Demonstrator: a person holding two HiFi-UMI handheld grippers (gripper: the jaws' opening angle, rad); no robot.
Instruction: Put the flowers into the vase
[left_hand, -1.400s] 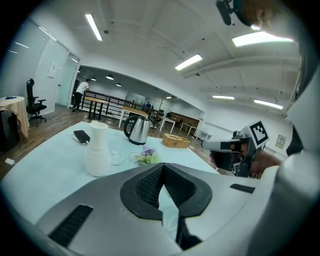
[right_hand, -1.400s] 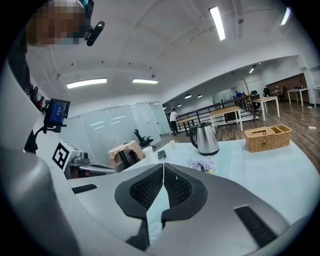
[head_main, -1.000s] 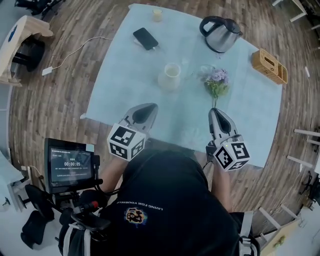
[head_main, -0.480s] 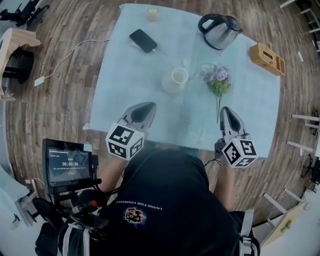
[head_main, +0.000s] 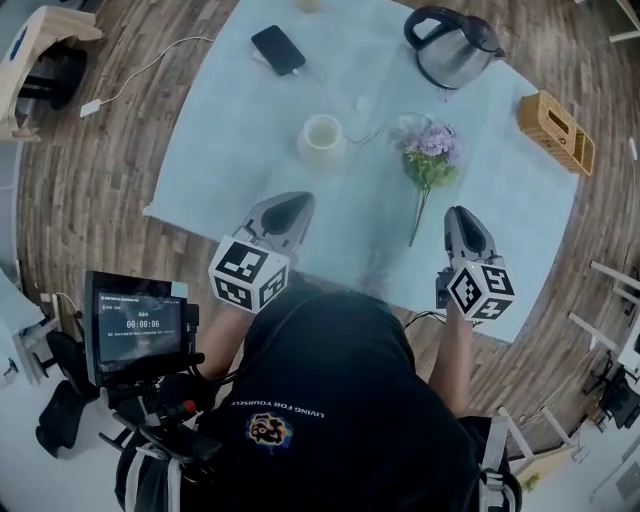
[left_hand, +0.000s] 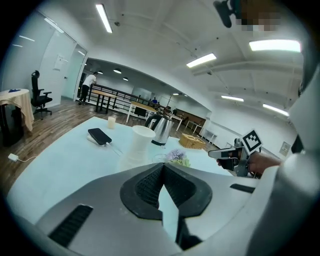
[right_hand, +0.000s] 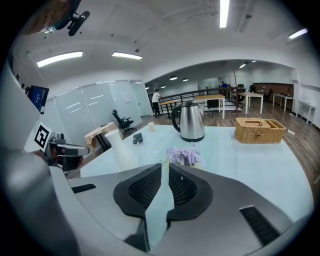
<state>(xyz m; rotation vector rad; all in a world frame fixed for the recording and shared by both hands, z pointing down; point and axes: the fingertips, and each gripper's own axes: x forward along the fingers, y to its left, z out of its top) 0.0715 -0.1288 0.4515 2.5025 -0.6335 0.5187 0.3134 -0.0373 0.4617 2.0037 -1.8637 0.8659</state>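
Seen from above, a person stood at a pale worktop (head_main: 220, 150) with a gripper in each hand. The flowers (head_main: 431, 150), a small purple bunch on a long green stem, lay flat on the worktop. Their blooms pointed toward the kettle (head_main: 455, 50) and the stem end toward the person. The vase (head_main: 322, 135), white and open-topped, stood upright to their left, apart from them, with nothing showing in it.

Over the last second the right gripper (head_main: 463, 215) had changed its place beside the stem. It had been in line with the stem's near end. Now it sat just to the right of that end, not touching it. Its jaws were pressed almost together with nothing between them, and in the right gripper view the blooms showed beyond the jaw tips. The left gripper (head_main: 293, 203) hovered over the near part of the worktop, short of the vase, much as before. Its jaws were also closed at the tips and empty. The flowers themselves appeared not to have moved.

For the task, this read as the very start, since nothing had been picked up. The right gripper seemed to be lining up on the stem, and its jaws would have to spread before they could pinch it. The left gripper looked well placed to steady the vase.
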